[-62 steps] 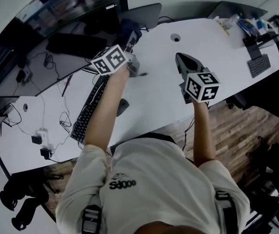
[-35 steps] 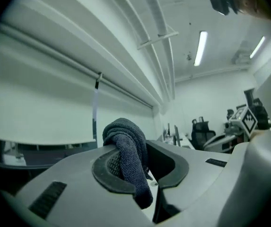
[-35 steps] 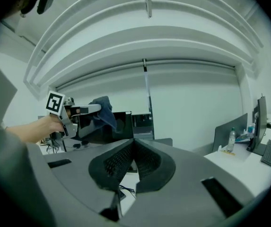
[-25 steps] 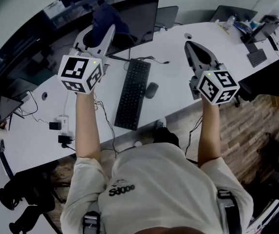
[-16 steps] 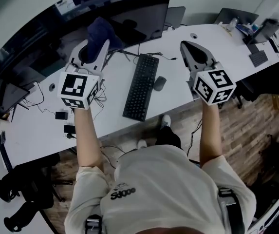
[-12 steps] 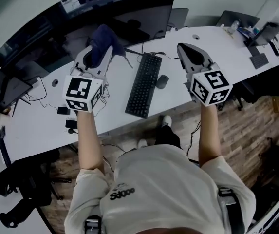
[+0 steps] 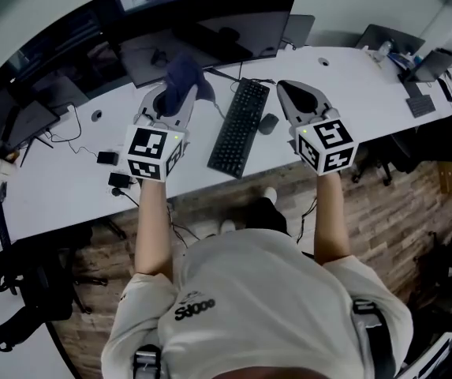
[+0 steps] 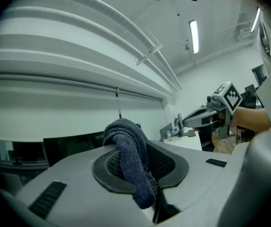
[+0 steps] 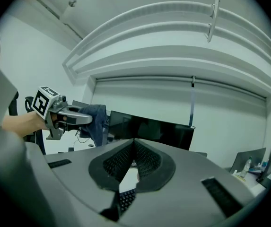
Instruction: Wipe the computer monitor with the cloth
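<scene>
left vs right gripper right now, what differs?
The left gripper is shut on the dark blue cloth; the right gripper is shut on nothing. The left gripper hangs left of the keyboard, the right gripper to its right. Both point toward the monitor.

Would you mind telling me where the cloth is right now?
In the head view, the dark cloth is pinched in the left gripper, left of the keyboard and in front of the monitor.
</scene>
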Tool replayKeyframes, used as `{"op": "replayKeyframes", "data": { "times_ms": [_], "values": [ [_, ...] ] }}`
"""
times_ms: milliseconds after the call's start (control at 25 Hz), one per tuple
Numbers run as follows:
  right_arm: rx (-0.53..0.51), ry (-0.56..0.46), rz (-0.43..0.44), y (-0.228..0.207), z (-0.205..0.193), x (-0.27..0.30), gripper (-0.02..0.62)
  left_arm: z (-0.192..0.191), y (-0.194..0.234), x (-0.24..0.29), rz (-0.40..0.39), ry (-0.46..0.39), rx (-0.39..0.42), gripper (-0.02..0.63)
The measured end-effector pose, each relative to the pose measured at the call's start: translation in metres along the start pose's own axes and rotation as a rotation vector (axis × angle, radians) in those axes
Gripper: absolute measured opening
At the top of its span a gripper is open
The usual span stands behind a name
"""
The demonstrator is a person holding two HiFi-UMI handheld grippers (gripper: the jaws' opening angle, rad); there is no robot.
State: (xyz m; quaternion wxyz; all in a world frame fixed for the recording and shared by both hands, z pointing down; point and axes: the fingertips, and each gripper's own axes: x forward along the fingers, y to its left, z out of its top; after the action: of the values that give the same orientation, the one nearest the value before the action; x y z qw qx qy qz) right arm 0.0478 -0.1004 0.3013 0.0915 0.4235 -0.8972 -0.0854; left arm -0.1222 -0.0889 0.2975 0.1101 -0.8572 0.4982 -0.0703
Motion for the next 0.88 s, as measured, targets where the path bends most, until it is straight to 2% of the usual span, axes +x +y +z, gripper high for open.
{"op": "replayKeyframes", "data": {
  "times_ms": [360, 880],
  "values": [
    [-0.035, 0.007, 0.021, 0.026, 0.006, 0.0, -0.005, 0.002, -0.005, -0.014, -0.003, 0.008, 0.014, 0.075],
    [-0.031, 0.019, 0.02, 0.024, -0.001, 0.004, -0.005, -0.007, -0.009, -0.012, -0.029, 0.021, -0.008, 0.075]
  ]
}}
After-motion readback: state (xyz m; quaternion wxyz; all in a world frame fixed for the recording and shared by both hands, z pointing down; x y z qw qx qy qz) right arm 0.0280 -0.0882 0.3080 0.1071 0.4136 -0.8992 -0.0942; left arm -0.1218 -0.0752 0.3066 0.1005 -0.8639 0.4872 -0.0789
